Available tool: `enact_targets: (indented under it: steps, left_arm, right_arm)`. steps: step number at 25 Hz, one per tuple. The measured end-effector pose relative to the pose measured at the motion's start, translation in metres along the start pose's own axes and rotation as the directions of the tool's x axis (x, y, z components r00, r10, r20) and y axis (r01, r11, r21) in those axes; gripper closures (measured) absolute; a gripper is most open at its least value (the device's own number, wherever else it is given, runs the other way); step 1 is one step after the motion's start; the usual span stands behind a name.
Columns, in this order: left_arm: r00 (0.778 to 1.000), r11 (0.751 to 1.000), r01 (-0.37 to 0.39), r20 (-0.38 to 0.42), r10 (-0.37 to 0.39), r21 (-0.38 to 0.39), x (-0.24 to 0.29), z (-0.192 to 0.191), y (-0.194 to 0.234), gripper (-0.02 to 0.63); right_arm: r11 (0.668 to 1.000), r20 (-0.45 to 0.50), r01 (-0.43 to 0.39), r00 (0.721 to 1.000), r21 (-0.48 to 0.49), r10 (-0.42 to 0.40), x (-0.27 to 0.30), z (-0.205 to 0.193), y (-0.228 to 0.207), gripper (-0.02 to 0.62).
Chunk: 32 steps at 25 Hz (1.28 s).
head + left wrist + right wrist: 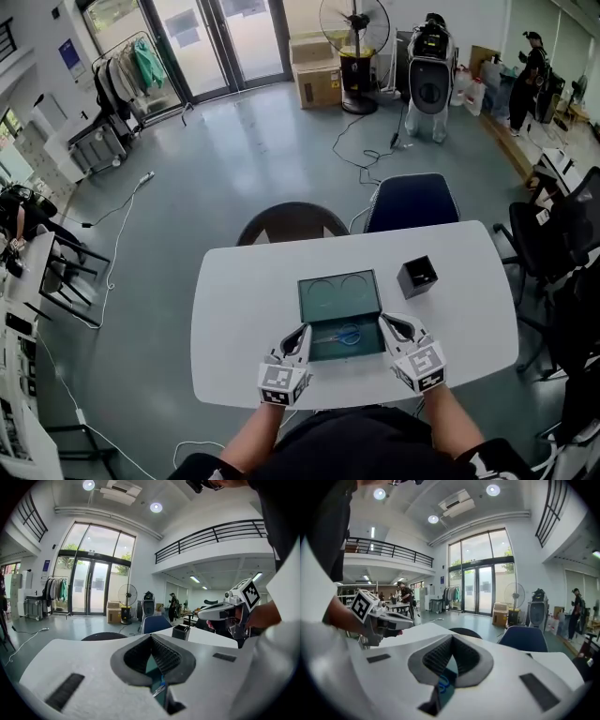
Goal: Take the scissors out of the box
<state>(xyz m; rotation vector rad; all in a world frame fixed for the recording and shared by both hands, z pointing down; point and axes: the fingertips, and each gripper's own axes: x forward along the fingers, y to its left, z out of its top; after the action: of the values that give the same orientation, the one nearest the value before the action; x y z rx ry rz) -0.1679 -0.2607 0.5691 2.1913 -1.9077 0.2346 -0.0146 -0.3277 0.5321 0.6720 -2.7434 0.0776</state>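
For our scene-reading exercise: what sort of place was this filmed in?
Probably a large workshop or lab hall: tall glass doors, a standing fan and stacked cardboard boxes.

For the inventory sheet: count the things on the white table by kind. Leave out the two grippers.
teal box, lid open: 1
scissors, blue handles, inside the box: 1
black square container: 1
Total: 3

Left gripper [301,334], right gripper [392,326]: shells were white; marker cubes [284,382] black-and-white; ribbed pads [165,656] dark. Clothing [356,448] was dark.
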Motion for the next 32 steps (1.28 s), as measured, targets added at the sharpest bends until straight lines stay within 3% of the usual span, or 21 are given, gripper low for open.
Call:
enact_targets:
  steps: [7,13,14,19,24,28,32]
  left_arm:
    - [0.998,0.998,-0.051,-0.046,0.05,-0.026,0.001,-0.02,0.012,0.598]
    - [0.994,0.995,-0.087,-0.064,0.084,-0.045,-0.008,-0.028,0.017,0.598]
    - [0.994,0.995,-0.091,-0.064,0.088,-0.046,-0.01,-0.028,0.017,0.598]
    - [0.992,0.992,-0.116,-0.064,0.113,-0.05,-0.019,-0.031,0.024,0.598]
    - [0.989,0.988,-0.139,-0.066,0.134,-0.069,-0.028,-0.038,0.03,0.598]
    - [0.986,0.984,-0.158,-0.064,0.153,-0.084,-0.035,-0.042,0.034,0.598]
    - [0.982,0.978,-0.184,-0.06,0.179,-0.1,-0.041,-0.044,0.041,0.598]
  right_arm:
    - [0.984,-0.128,-0.151,0.982,-0.095,0.138,0.03,-0.033,0.015,0.589]
    - [0.941,-0.256,-0.276,0.941,-0.198,0.222,0.049,-0.06,0.028,0.583]
    - [0.929,-0.285,-0.3,0.93,-0.218,0.233,0.052,-0.064,0.03,0.545]
    - [0.854,-0.423,-0.421,0.863,-0.304,0.275,0.064,-0.087,0.047,0.484]
    - [0.729,-0.581,-0.559,0.767,-0.396,0.273,0.079,-0.129,0.062,0.388]
    - [0.65,-0.674,-0.646,0.688,-0.4,0.268,0.087,-0.156,0.07,0.373]
    - [0.598,-0.729,-0.69,0.64,-0.407,0.243,0.098,-0.176,0.071,0.374]
